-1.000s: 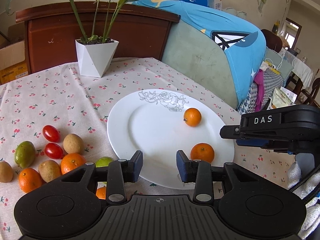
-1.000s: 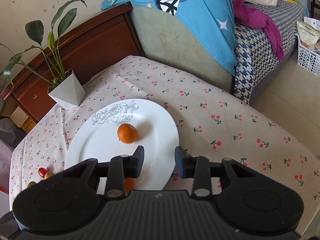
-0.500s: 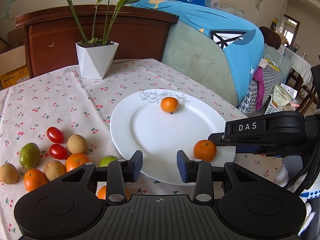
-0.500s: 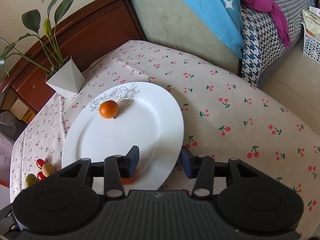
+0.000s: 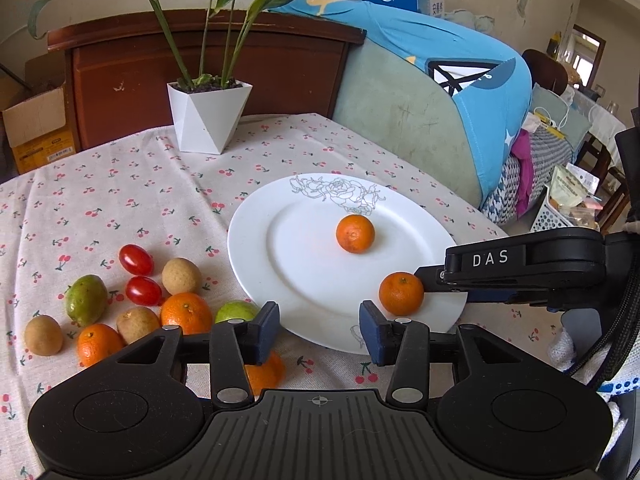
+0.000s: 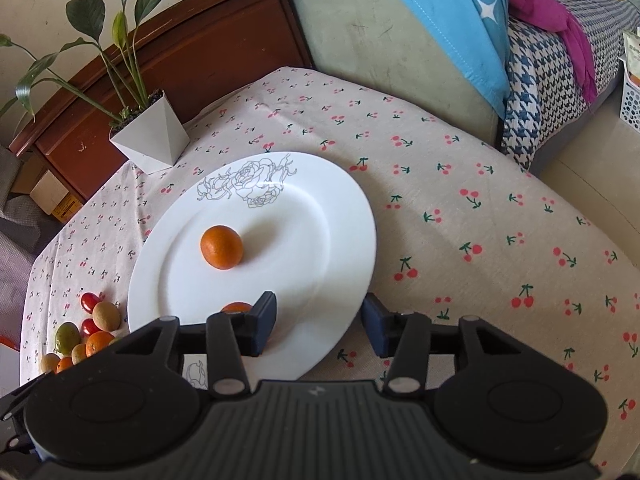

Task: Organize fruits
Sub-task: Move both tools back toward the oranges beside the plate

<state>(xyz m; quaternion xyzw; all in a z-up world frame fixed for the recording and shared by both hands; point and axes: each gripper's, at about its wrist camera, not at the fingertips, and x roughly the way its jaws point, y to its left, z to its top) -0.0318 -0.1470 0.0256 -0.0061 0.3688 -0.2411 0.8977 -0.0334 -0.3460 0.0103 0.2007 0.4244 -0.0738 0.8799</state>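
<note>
A white plate (image 5: 304,264) with a rose print sits on the cherry-print tablecloth. Two oranges lie on it: one near the middle (image 5: 355,233), also in the right wrist view (image 6: 221,247), and one at the near right rim (image 5: 401,294), half hidden behind a finger in the right wrist view (image 6: 237,307). My left gripper (image 5: 319,330) is open and empty over the plate's near edge. My right gripper (image 6: 319,325) is open and empty, its jaws either side of the plate's rim (image 6: 352,304); its side (image 5: 520,272) touches the rim orange.
Loose fruit lies left of the plate: two cherry tomatoes (image 5: 136,259), a green fruit (image 5: 86,299), brown longans (image 5: 181,276), oranges (image 5: 186,314) and a lime (image 5: 236,311). A white potted plant (image 5: 208,116) stands at the back. The table edge drops off on the right.
The middle orange has rolled from the rose print back toward the plate's centre. Both grippers shifted slightly; the right gripper's jaws opened a little wider at the plate rim.
</note>
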